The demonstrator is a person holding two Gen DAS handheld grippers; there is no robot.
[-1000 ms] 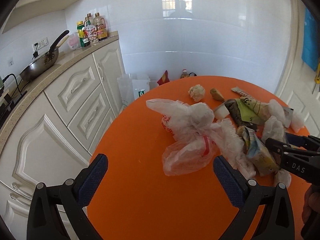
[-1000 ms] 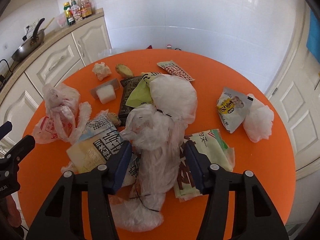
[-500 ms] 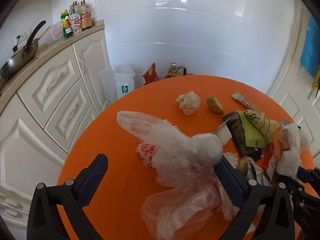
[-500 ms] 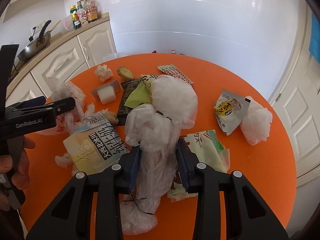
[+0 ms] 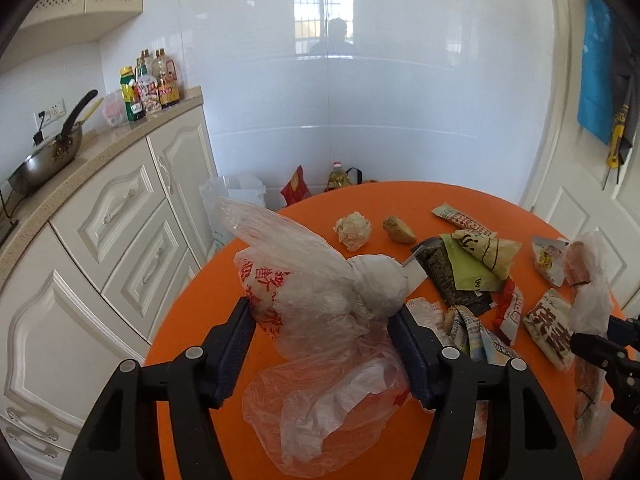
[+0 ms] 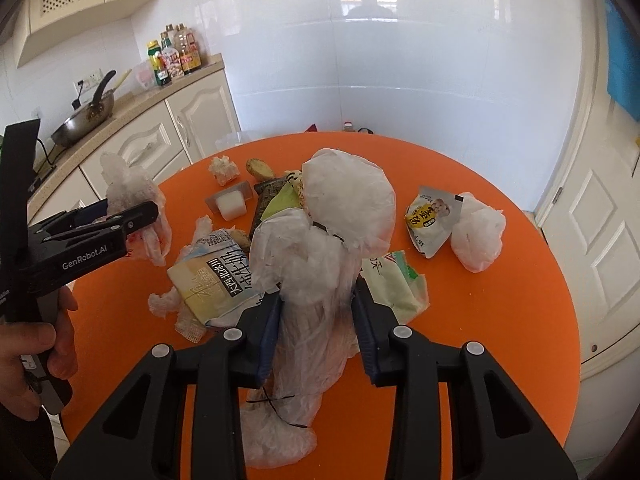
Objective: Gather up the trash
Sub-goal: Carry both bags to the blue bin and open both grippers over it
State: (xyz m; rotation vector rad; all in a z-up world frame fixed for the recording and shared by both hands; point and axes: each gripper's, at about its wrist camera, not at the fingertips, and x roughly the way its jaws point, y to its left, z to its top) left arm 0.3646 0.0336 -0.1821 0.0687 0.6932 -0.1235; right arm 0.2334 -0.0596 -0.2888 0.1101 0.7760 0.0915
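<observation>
My left gripper (image 5: 324, 344) jaws are closing around the red-printed plastic bag (image 5: 304, 304) on the orange surface (image 5: 192, 336); my right gripper (image 6: 316, 332) jaws grip a translucent plastic bag (image 6: 316, 276), lifted among the wrappers (image 6: 216, 280)

You get bright, even daylight in both views, with a window's glare mirrored on the glossy white wall tiles (image 5: 324, 12), soft shadows on the orange worktop (image 6: 500, 300), strong fisheye bending and dark vignetting at the corners, and mostly sharp focus throughout.
</observation>
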